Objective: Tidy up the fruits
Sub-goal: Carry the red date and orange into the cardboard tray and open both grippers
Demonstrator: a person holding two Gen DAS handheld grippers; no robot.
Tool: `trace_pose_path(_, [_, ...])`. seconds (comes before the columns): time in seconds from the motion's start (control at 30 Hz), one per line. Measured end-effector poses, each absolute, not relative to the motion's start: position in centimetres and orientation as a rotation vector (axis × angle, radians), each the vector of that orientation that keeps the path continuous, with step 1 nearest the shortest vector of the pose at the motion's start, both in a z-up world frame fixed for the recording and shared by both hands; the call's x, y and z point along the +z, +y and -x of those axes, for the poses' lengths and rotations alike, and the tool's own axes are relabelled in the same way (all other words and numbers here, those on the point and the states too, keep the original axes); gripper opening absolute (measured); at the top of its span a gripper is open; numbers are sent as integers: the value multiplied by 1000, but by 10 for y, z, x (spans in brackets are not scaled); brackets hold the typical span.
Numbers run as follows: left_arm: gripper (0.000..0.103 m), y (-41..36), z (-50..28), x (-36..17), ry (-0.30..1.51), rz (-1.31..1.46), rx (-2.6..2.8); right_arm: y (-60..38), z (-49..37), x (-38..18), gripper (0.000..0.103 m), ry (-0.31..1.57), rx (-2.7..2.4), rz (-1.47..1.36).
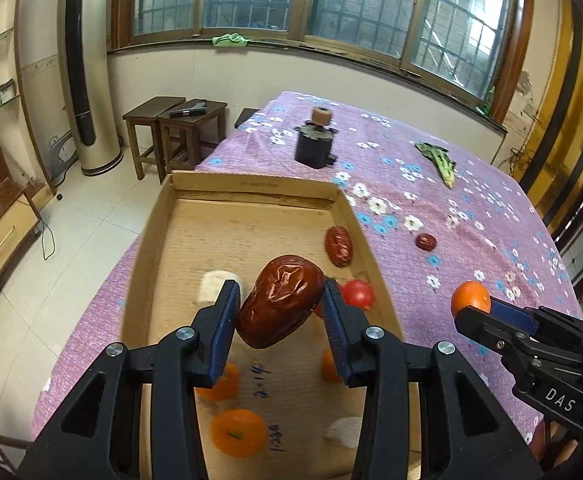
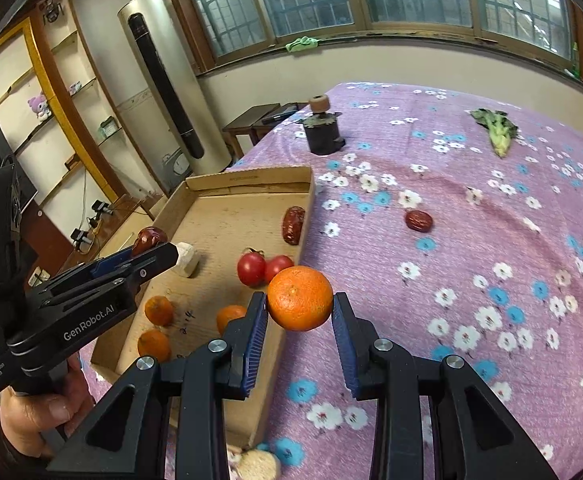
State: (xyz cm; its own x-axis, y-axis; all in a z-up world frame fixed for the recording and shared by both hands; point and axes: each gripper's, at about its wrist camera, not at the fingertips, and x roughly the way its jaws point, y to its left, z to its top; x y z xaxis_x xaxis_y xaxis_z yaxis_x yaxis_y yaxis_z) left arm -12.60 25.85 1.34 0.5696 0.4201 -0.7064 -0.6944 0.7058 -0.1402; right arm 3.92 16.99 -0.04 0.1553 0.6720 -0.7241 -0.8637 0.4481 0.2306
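My left gripper (image 1: pixel 281 300) is shut on a large red date (image 1: pixel 280 300) and holds it above the cardboard tray (image 1: pixel 251 188). It also shows in the right wrist view (image 2: pixel 151 246) with the date (image 2: pixel 149 239). My right gripper (image 2: pixel 300 300) is shut on an orange (image 2: pixel 300 298), held above the purple cloth just right of the tray (image 2: pixel 247 178). In the tray lie a date (image 2: pixel 293 224), two tomatoes (image 2: pixel 251 268), several oranges (image 2: pixel 158 310) and a white piece (image 2: pixel 187 259). Another date (image 2: pixel 419 221) lies loose on the cloth.
The table has a purple flowered cloth (image 2: pixel 471 280). A dark pot with a round knob (image 2: pixel 323 132) stands at the back. A leafy green vegetable (image 2: pixel 497 130) lies far right. A pale round piece (image 2: pixel 257 464) lies by the tray's near corner. Stools (image 1: pixel 175 132) stand beyond the table.
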Motion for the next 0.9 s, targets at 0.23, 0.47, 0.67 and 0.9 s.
trace_pose_path(0.23, [40, 289, 134, 7, 706, 471, 714, 209, -35, -3, 34, 880, 1172, 294])
trace_pose_path(0.47, [40, 315, 129, 4, 724, 487, 735, 250, -35, -11, 33, 902, 1215, 343])
trace_pose_path(0.67, [40, 345, 113, -1, 760, 495, 753, 296, -40, -24, 33, 923, 1243, 410])
trace_pose_path(0.9, [40, 370, 90, -25, 859, 506, 769, 341, -44, -47, 33, 963, 1244, 498])
